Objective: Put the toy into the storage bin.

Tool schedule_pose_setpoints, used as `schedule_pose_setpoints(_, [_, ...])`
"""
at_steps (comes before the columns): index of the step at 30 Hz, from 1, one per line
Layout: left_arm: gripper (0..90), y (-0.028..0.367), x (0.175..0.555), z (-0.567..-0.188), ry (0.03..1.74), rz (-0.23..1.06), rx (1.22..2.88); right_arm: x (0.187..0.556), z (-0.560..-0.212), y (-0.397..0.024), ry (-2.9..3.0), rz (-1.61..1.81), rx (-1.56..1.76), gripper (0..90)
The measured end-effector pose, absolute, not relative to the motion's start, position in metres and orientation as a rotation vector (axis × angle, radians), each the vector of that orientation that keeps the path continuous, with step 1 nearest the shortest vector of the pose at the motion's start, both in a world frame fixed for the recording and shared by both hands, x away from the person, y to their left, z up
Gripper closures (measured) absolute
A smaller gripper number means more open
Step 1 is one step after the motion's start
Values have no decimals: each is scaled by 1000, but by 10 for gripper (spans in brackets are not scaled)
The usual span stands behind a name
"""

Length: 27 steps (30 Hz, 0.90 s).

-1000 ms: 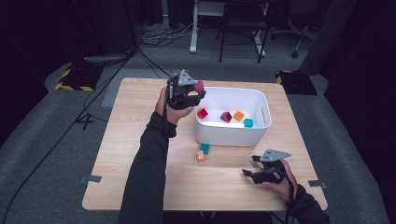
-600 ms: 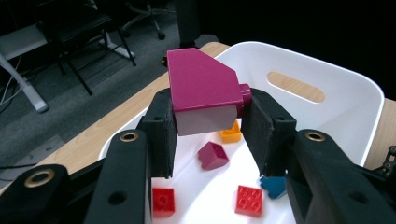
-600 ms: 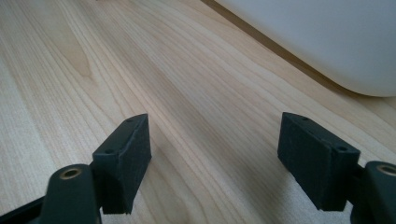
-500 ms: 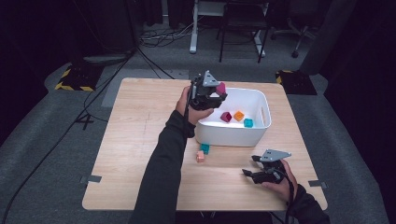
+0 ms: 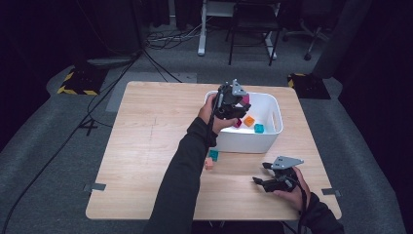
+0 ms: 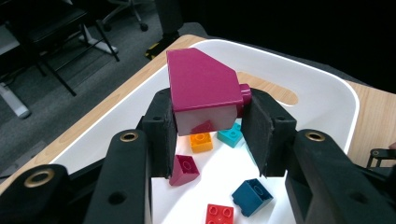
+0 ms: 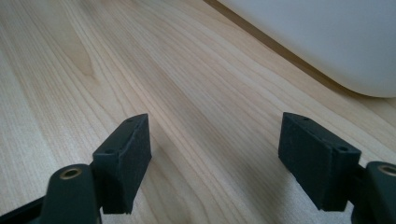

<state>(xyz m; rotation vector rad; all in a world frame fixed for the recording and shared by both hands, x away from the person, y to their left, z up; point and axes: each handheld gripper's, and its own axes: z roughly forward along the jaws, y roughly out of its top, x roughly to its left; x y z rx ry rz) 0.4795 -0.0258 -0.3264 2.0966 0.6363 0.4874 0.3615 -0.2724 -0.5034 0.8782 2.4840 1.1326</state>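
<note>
A dark room with grey carpet surrounds the pale wooden desk (image 5: 146, 146) at frame centre. A white plastic bin (image 5: 272, 131) sits upper right. Above it, the left hand-held gripper (image 6: 208, 126) pinches a glossy magenta sloped plastic brick (image 6: 201, 88). The right hand-held gripper (image 7: 215, 158), lower right, is spread.

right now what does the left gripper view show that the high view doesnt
Left gripper view alone: the left gripper's pads clamping the magenta sloped brick, plus a red brick and a dark blue brick on the bin floor. High view alone: the open right gripper resting on the table, and two small bricks outside the bin. Both: the white bin, its orange brick and teal brick.
</note>
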Motion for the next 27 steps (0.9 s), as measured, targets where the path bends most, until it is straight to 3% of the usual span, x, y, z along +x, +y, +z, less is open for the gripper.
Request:
schedule_pose_setpoints(7, [566, -19, 481, -327, 666, 499, 2076, 361, -503, -272, 2484, 1133, 879, 255])
schedule_pose_setpoints(19, [425, -12, 480, -329, 704, 512, 2062, 362, -503, -273, 2490, 1124, 862, 255])
schedule_pose_setpoints(23, [368, -3, 480, -328, 736, 541, 2054, 362, -503, -273, 2490, 1123, 860, 255])
schedule_pose_setpoints(27, [252, 8, 481, -325, 797, 563, 2034, 362, -503, -273, 2490, 1125, 862, 255])
